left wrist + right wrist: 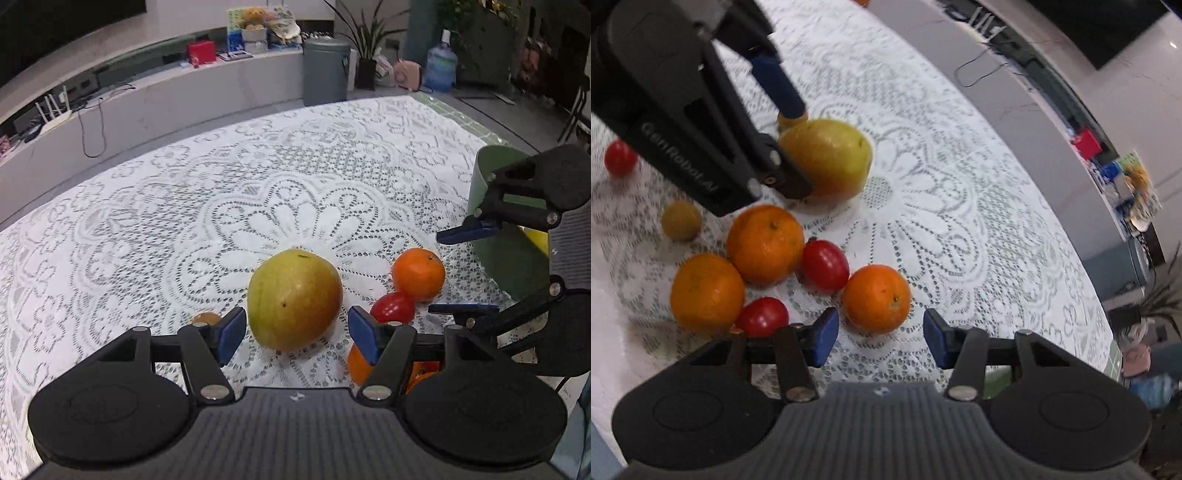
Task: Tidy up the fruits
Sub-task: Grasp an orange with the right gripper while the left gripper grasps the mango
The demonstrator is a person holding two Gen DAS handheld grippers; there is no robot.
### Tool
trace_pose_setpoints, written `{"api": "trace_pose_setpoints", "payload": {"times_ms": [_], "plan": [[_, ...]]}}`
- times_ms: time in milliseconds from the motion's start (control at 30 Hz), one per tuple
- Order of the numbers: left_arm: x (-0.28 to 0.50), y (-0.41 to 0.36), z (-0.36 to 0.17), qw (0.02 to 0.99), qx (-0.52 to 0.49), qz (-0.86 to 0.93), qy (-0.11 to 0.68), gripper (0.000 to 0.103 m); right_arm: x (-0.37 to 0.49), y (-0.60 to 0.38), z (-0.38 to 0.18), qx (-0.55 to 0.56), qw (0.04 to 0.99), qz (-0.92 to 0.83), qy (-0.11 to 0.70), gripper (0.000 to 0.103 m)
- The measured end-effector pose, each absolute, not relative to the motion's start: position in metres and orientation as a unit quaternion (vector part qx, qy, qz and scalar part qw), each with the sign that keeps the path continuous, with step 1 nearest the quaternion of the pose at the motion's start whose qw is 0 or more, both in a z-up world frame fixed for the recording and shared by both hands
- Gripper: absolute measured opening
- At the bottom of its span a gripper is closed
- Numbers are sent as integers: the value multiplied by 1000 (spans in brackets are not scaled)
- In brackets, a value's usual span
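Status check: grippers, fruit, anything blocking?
Left gripper open, straddling pear. Right gripper open, empty, near orange. Tomatoes crowd the oranges.

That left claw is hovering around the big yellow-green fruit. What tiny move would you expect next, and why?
Probably the left gripper eases a little further forward and down, then closes. Its jaws stand open on either side of the big yellow-green fruit, and neither pad looks pressed against it yet. The fruit sits on the lace tablecloth, and the green container waits off to the right.
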State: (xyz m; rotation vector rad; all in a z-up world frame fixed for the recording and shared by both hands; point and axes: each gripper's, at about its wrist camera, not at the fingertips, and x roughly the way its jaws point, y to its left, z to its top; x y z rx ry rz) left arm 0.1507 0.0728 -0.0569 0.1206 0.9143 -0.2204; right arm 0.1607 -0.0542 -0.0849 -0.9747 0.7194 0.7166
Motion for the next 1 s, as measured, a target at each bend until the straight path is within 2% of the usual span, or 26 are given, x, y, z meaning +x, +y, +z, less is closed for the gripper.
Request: {"api": "trace_pose_setpoints", "payload": {"times_ms": [233, 367, 500, 567, 1000], "plan": [[171, 75, -66, 885, 56, -118, 447, 78, 174, -49, -89, -439, 758, 341, 341, 47], [178, 78, -69, 885, 32, -121, 448, 79, 178, -47, -88, -422, 761, 348, 349, 41], [183, 79, -73, 883, 15, -121, 454, 79, 179, -48, -88, -406, 769, 346, 352, 41], [183, 78, -75, 884, 7, -119, 453, 75, 178, -49, -88, -400, 772, 345, 353, 41], [170, 75, -75, 896, -19, -75, 438, 74, 169, -68, -69, -334, 822, 313, 338, 40]]}}
